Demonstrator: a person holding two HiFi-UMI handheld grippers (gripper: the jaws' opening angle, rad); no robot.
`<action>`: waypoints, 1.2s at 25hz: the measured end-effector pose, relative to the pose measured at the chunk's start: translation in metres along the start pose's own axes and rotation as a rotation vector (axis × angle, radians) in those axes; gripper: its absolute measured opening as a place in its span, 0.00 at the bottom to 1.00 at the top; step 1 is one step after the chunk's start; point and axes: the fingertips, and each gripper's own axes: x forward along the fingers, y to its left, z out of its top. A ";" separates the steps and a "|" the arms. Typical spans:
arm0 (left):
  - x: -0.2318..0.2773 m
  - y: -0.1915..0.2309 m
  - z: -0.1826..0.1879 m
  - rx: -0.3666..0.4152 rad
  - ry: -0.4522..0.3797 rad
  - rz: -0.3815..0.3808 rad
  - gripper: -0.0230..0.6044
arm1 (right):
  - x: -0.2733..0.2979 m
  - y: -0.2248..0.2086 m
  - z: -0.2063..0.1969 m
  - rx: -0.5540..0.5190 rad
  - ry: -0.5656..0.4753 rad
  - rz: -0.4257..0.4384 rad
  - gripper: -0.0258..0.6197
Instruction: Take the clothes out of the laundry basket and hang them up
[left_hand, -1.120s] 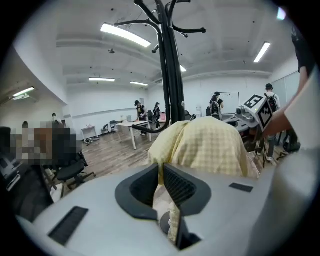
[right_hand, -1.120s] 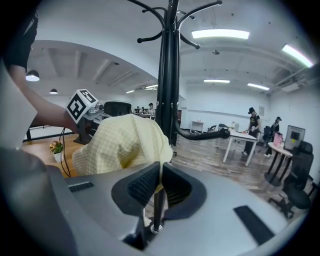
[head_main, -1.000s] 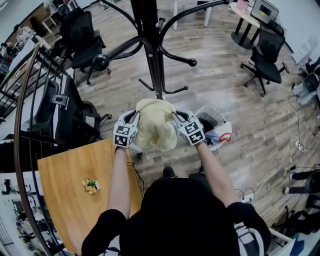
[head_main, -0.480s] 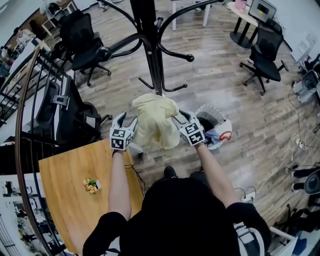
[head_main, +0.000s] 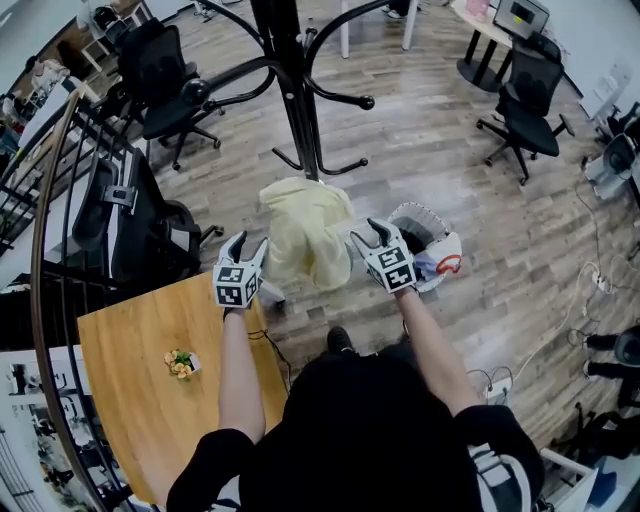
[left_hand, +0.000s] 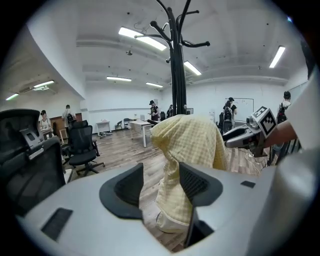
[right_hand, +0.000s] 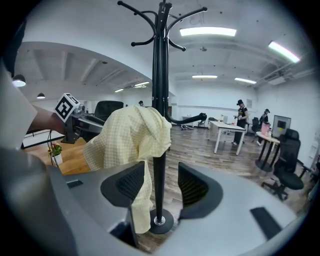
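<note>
Yellow checked cloth, a shirt (head_main: 305, 235) by the look of it, hangs draped over one of the low arms of the coat stand (head_main: 288, 90). It is bunched at the top and falls loose toward the floor (head_main: 450, 150). It carries its own weight there, and neither gripper touches it.

The left gripper (head_main: 250, 244) sits just beside the shirt's left edge, above the corner of the wooden desk (head_main: 120, 370). Its jaws have just been opening and stand wide apart with nothing between the pads; the shirt shows only beyond the tips. The right gripper (head_main: 367, 236) is just beside the shirt's other edge. Its jaws have also just been opening and are wide and empty, and its own view looks past them at the stand's pole and the hanging hem.

One gripper flanking each side fits a two-sided hold released once the cloth caught on the arm. The laundry basket (head_main: 432, 248) stands on the floor near the right gripper, with some coloured cloth inside. I judge this piece hung and the basket the next reach. The drape looks uneven and might slip.
</note>
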 end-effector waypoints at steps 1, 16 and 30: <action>-0.005 -0.001 0.002 -0.012 -0.015 0.009 0.42 | -0.003 0.001 -0.001 -0.001 -0.006 0.002 0.39; -0.050 -0.091 0.017 -0.049 -0.091 0.075 0.13 | -0.098 -0.031 -0.032 0.073 -0.094 -0.006 0.05; -0.014 -0.252 0.032 -0.006 -0.094 -0.071 0.08 | -0.212 -0.115 -0.098 0.099 -0.079 -0.091 0.05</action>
